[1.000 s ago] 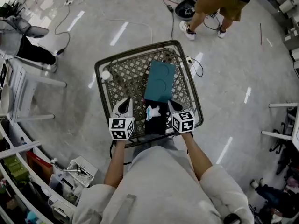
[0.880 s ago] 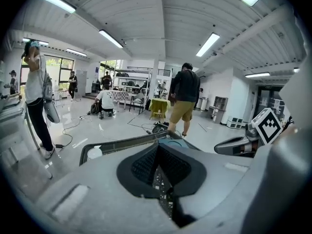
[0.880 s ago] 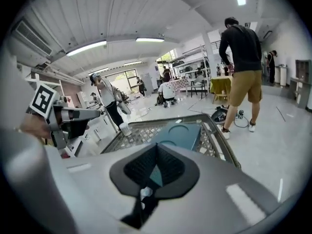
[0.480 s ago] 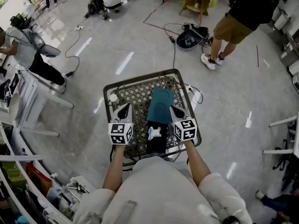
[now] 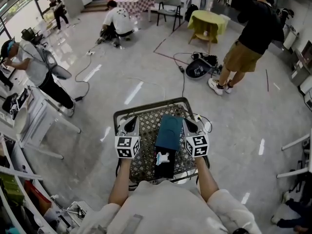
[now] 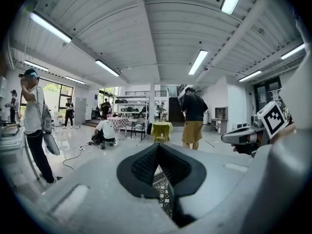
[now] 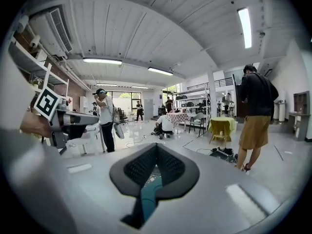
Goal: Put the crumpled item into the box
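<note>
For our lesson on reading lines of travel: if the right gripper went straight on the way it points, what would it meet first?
Nothing near: the right gripper, shut, points about level over the mesh table into open room. Depth is unclear.

i see a dark metal lattice table (image 5: 142,123), a matt teal box (image 5: 169,132), a glossy grey floor (image 5: 234,116); the crumpled item (image 5: 162,157) looks like paper, maybe.

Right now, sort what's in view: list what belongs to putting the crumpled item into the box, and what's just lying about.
Job in hand:
- crumpled item
- black box
- teal piece, perhaps its lid
- left gripper and right gripper, both shut and empty
- mesh table

Lying about:
- floor cable
- yellow-covered table
- white table
</note>
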Motion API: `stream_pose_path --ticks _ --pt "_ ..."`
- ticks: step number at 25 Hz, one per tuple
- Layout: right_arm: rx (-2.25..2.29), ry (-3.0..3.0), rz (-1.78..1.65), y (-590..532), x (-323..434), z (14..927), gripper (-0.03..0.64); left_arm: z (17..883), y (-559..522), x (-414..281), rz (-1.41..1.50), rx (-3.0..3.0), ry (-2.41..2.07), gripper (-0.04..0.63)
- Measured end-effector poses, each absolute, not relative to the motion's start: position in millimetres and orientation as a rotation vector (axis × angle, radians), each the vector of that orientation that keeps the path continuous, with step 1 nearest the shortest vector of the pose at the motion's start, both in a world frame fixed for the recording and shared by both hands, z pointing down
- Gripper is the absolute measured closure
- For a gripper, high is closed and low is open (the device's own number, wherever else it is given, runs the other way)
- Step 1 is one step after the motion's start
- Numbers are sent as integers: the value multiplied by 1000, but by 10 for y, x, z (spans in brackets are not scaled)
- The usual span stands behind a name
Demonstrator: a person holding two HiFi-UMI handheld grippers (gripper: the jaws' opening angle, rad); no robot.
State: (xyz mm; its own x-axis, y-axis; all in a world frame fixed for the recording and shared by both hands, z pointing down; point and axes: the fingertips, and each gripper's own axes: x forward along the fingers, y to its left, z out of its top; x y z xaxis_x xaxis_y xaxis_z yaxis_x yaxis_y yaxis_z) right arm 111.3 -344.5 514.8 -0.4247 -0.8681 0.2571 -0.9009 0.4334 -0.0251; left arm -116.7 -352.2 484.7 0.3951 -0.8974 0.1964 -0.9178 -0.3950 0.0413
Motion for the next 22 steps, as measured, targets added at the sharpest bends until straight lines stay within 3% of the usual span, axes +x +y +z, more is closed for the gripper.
stream_pose_path --ticks 22 --pt "1624 -2473 140 -3391 1120 4812 618 4581 -3521 -1154 143 2550 -1639 592"
